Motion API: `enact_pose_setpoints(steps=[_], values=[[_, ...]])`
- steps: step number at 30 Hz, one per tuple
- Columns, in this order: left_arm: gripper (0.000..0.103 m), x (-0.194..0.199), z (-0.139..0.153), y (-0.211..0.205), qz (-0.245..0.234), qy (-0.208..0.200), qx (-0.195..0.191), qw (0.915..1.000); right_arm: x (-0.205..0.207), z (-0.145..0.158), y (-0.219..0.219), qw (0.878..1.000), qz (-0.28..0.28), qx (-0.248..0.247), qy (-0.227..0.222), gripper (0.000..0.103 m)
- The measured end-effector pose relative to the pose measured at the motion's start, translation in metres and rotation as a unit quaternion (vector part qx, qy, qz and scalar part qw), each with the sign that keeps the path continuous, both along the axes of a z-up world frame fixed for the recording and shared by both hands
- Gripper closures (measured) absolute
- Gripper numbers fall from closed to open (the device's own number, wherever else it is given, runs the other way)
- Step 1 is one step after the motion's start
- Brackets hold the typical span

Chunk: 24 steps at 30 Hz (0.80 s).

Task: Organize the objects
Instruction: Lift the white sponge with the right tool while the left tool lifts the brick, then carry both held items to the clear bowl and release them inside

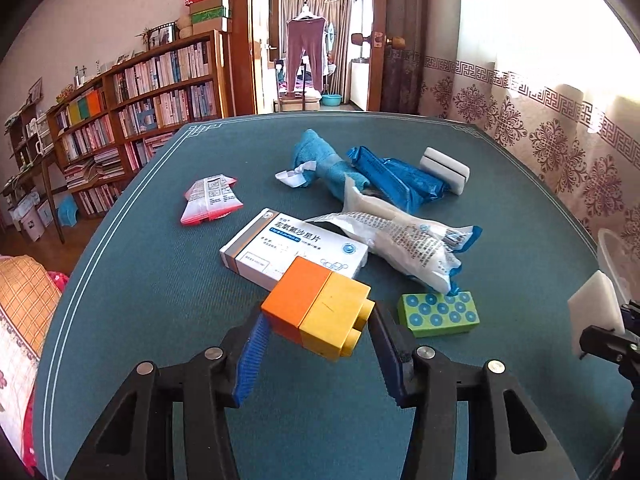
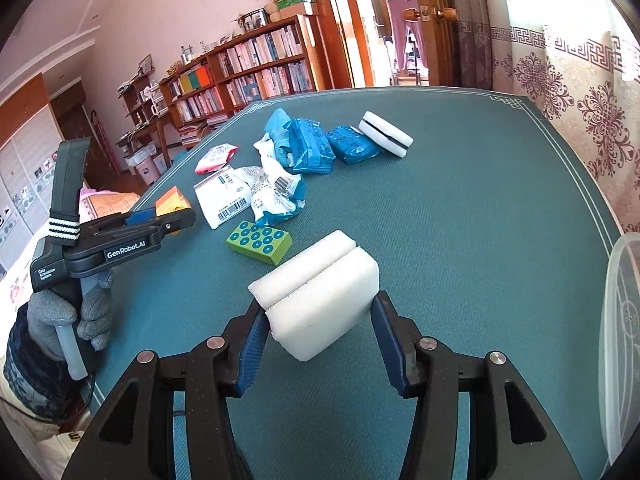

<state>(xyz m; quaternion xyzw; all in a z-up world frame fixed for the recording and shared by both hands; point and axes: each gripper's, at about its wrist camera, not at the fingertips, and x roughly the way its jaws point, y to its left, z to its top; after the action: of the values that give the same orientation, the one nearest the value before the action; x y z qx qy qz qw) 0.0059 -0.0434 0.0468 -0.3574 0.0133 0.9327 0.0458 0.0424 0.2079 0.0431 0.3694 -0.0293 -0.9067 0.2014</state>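
Note:
My left gripper point(image 1: 318, 316) is shut on an orange and yellow toy block point(image 1: 320, 304), which sits tilted between the blue pads above the teal table point(image 1: 160, 300). The right wrist view shows the same left gripper point(image 2: 176, 216) and block point(image 2: 172, 200) at the left, held by a gloved hand point(image 2: 92, 312). My right gripper point(image 2: 320, 312) is shut on a white grooved sponge point(image 2: 320, 284), lifted off the table. That sponge point(image 1: 596, 312) shows at the right edge of the left wrist view. A green block with blue dots point(image 1: 438, 314) point(image 2: 258, 242) lies flat between the two grippers.
A medicine box point(image 1: 280, 248), a crumpled white packet point(image 1: 404, 240), a red and white sachet point(image 1: 210, 200), a blue cloth point(image 1: 324, 160), blue packets point(image 1: 396, 178) and a second white sponge point(image 1: 444, 168) lie mid-table. A clear plastic bin point(image 2: 620, 320) stands at the right edge.

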Motion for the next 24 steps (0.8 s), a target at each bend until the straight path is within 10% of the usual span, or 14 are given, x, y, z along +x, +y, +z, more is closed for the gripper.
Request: enact_pose_setpoints(steps=[24], values=[[0.05, 0.024, 0.025, 0.194, -0.21, -0.001, -0.012, 0.9776, 0.054, 0.01, 0.186, 0.965, -0.257, 0.047, 0.018, 0.05]])
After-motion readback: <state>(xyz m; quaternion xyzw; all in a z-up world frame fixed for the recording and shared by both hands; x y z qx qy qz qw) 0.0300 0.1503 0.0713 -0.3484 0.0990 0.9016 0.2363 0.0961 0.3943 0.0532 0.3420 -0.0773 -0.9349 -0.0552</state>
